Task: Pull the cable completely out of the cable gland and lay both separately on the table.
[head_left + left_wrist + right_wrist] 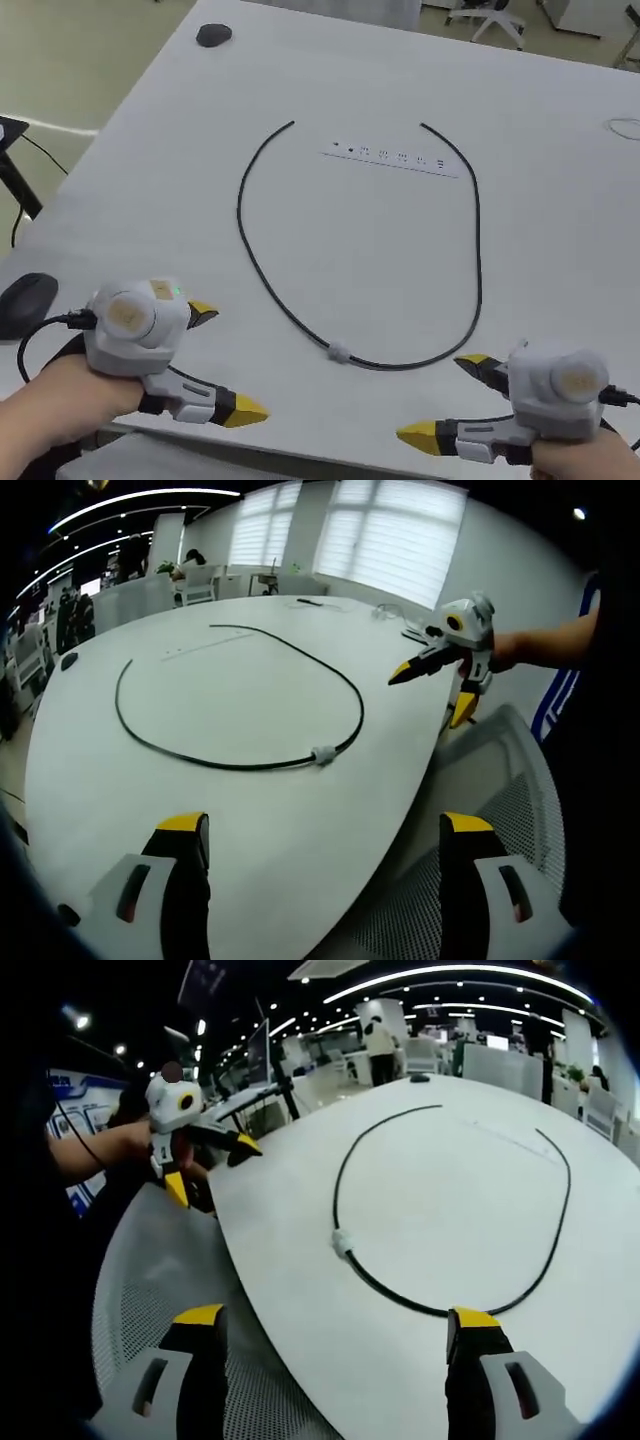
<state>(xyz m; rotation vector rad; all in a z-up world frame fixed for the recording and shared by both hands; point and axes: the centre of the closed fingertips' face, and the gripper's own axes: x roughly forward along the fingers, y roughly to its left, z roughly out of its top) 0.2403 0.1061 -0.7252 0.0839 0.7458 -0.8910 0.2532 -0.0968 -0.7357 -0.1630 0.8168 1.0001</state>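
A long black cable (239,210) lies in a wide loop on the big white table (560,220), with a small grey gland (339,352) on its near bend. A dark round lump (213,35) lies far left.

We count one black cable (478,240) on the worktop (560,230), and one small pale gland (339,352) threaded on it. There is one white socket strip (390,158). We count two dark rounded lumps: one lump (213,35) near the far left corner and a second lump (25,300) at the left edge. We hold two tongs, the left tongs (232,360) and the right tongs (438,397), with two yellow-tipped jaws each.
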